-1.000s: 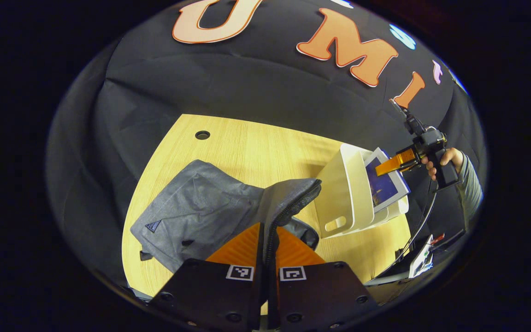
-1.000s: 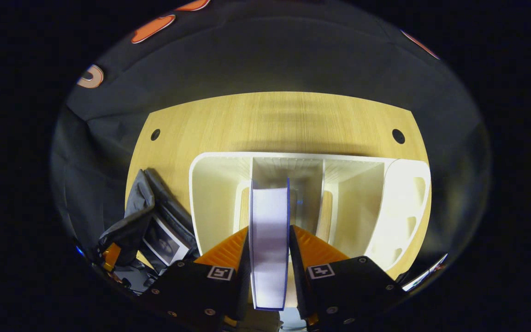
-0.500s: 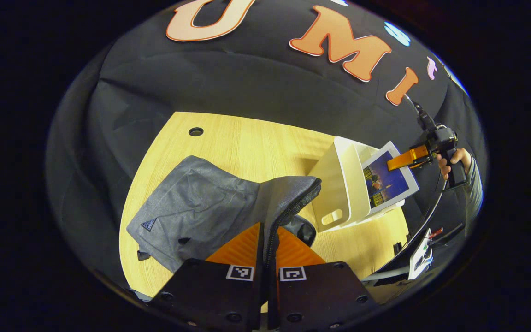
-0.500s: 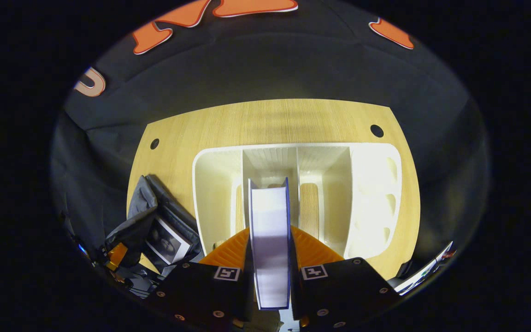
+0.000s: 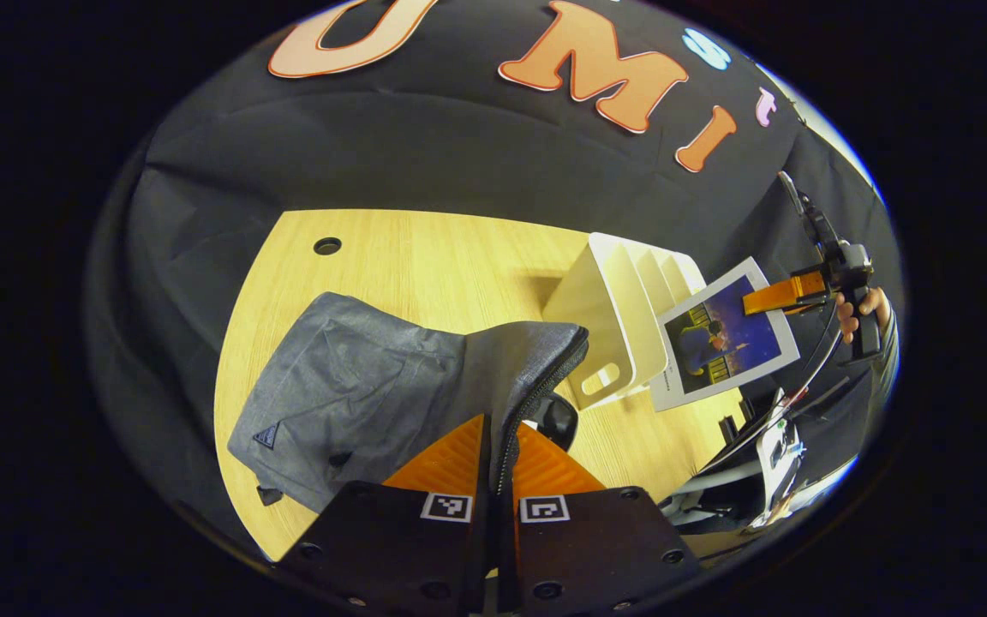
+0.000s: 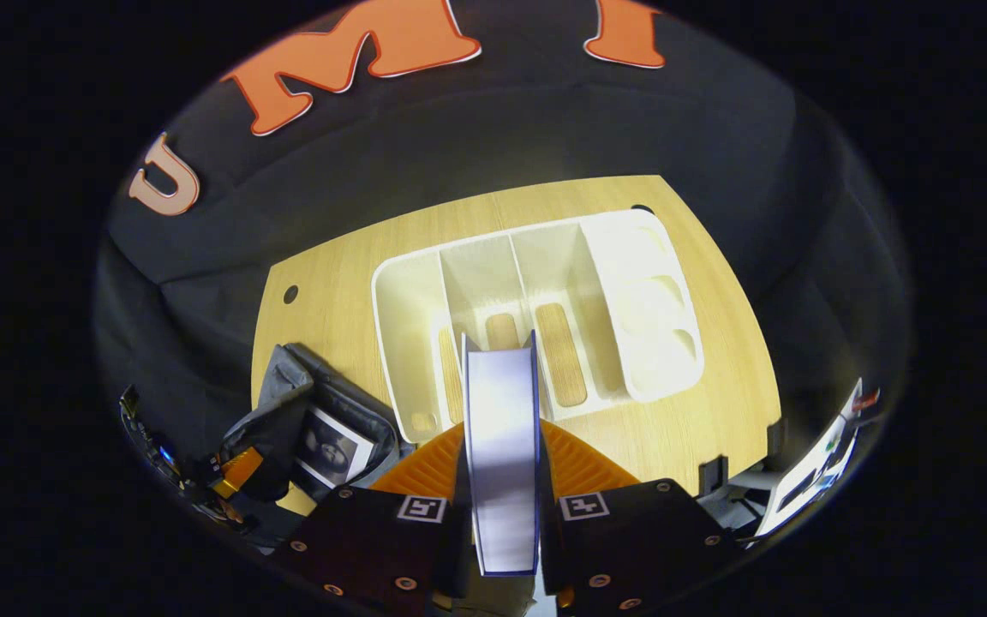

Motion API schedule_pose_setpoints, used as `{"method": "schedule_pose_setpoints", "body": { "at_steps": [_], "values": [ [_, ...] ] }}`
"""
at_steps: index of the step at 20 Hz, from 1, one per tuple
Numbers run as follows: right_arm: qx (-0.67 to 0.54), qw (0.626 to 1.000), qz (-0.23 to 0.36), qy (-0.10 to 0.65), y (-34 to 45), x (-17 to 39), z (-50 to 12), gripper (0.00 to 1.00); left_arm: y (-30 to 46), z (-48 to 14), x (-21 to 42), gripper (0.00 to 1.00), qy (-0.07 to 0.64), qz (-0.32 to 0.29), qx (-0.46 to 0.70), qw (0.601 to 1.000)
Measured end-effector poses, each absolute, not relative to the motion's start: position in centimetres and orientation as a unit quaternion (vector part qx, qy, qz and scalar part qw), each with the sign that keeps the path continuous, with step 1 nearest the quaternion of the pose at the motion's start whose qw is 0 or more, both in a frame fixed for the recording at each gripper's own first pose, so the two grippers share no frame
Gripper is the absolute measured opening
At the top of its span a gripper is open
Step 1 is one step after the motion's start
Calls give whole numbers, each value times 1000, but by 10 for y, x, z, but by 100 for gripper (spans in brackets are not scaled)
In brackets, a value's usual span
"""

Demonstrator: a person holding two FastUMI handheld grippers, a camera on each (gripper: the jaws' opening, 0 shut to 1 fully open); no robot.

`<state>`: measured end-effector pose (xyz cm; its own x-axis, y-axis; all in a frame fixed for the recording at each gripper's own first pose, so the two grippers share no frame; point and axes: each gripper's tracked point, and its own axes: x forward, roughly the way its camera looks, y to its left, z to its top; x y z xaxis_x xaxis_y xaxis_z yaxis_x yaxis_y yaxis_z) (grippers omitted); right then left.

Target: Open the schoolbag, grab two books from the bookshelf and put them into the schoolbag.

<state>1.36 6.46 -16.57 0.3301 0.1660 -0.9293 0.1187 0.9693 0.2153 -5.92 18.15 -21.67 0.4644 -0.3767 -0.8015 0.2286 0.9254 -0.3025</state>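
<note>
The grey schoolbag (image 5: 348,403) lies on the wooden table (image 5: 451,266). My left gripper (image 5: 500,424) is shut on its zipper-edged flap (image 5: 536,368) and holds it up. In the right gripper view the schoolbag (image 6: 288,403) gapes at the lower left, with a black-and-white book (image 6: 331,447) inside. My right gripper (image 6: 502,427) is shut on a blue-covered book (image 6: 502,446), seen edge-on above the white bookshelf (image 6: 395,334). From the left gripper view this book (image 5: 729,343) hangs in the air just right of the bookshelf (image 5: 609,317), pinched by the right gripper (image 5: 789,293).
A hand (image 5: 858,308) grips the right gripper's handle. Cables and a small white device (image 5: 776,450) sit off the table's right edge. A round hole (image 5: 327,246) marks the far left of the table. Black cloth walls the back.
My right gripper has lifted the blue-covered book up out of the bookshelf and back from it. My left gripper still holds the flap and has hardly moved.
</note>
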Motion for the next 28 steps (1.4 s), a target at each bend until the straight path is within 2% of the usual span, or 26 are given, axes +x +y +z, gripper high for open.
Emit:
{"method": "schedule_pose_setpoints", "body": {
  "at_steps": [6,11,16,22,28],
  "values": [
    [188,798,-31,571,79,-49,-159,34,190,-215,-63,6,491,-227,-74,838],
    [245,792,-43,557,94,-85,-155,34,191,-214,-62,7,494,-251,-54,830],
    [336,773,-14,538,130,-104,-151,32,190,-208,-59,6,489,-268,-35,829],
    [362,773,20,520,156,-108,-151,31,195,-192,-43,6,483,-262,-37,835],
    [412,759,75,499,202,-100,-148,31,203,-181,-34,6,477,-256,-27,840]
  ]
}}
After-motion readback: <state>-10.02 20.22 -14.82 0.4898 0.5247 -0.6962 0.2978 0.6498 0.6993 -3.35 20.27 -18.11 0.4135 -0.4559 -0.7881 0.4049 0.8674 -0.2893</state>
